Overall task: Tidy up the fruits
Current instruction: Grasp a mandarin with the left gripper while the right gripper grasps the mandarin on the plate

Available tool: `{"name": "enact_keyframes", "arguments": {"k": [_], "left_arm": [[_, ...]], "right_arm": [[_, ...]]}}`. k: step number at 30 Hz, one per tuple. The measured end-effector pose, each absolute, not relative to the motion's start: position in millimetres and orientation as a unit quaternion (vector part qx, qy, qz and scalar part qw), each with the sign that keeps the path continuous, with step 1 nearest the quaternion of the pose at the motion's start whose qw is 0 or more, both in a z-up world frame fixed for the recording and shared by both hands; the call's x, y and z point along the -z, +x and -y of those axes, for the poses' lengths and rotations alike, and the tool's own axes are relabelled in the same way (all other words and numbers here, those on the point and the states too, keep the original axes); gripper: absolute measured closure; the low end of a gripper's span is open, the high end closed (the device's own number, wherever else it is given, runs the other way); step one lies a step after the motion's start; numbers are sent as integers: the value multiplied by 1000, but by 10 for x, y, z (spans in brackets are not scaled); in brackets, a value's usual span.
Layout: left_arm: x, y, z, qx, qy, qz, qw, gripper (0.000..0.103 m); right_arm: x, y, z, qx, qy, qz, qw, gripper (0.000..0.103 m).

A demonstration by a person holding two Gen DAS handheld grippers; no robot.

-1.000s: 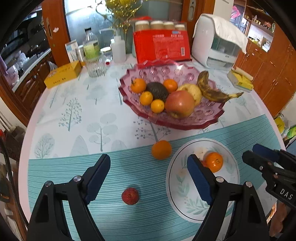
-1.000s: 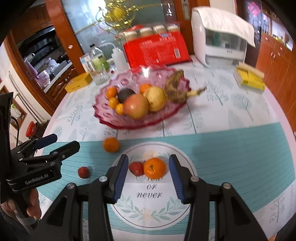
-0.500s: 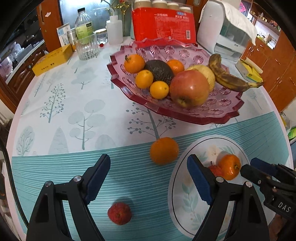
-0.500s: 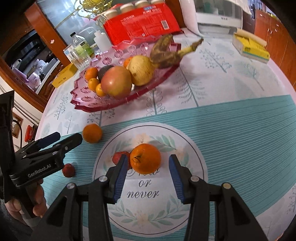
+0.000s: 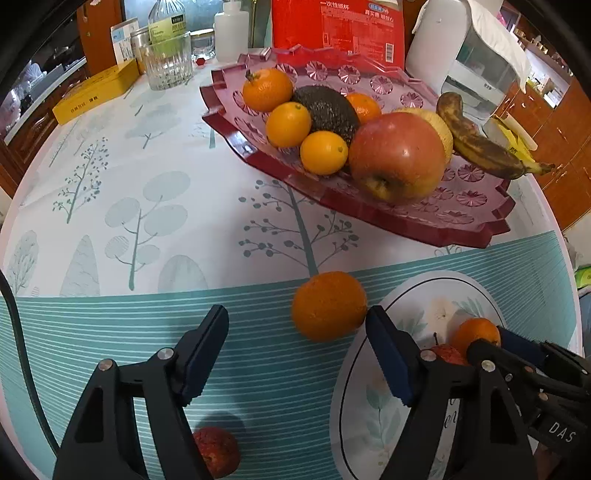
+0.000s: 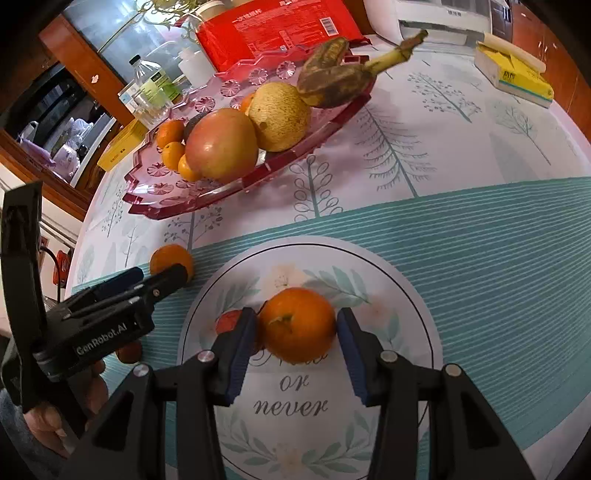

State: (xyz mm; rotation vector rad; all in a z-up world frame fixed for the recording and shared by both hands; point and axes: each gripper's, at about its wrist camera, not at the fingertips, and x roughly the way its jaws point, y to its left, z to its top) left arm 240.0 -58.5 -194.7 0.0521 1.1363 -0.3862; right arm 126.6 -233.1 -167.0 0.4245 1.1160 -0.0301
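Observation:
A white plate (image 6: 406, 280) holds an orange (image 6: 298, 324) and a small red fruit (image 6: 229, 321). My right gripper (image 6: 296, 345) is open with its pads on either side of that orange, close to its skin. A loose orange (image 5: 328, 304) lies on the teal cloth left of the plate (image 5: 373, 417). My left gripper (image 5: 295, 347) is open, low over the cloth, its right pad beside this orange. A red lychee-like fruit (image 5: 216, 450) lies below the left finger. The red glass fruit tray (image 5: 461, 225) holds oranges, an avocado, an apple, a pear and a banana.
Behind the tray stand a red package (image 5: 338, 27), a white appliance (image 5: 472, 55), a glass (image 5: 168, 61), bottles and a yellow box (image 5: 96, 92). Another yellow box (image 6: 513, 75) lies at the right. The round table's edge (image 5: 11, 206) curves at the left.
Both grippers have moved forward and lower. The right gripper's pads now bracket the orange on the plate. The left gripper has come up to the loose orange, its right pad beside it.

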Motion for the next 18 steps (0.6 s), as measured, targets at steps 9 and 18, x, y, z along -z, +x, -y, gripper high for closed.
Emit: {"name": "enact_keyframes", "arguments": {"k": [9,18], "left_arm": [[2007,2398,627,186,19,-537,823,37],[1980,2348,700,215,12,-535,817,65]], "right_arm": [[1700,1269,2335,7,205,-524,827,57],[1711,1229,2355,6,216,-526,823,57]]}}
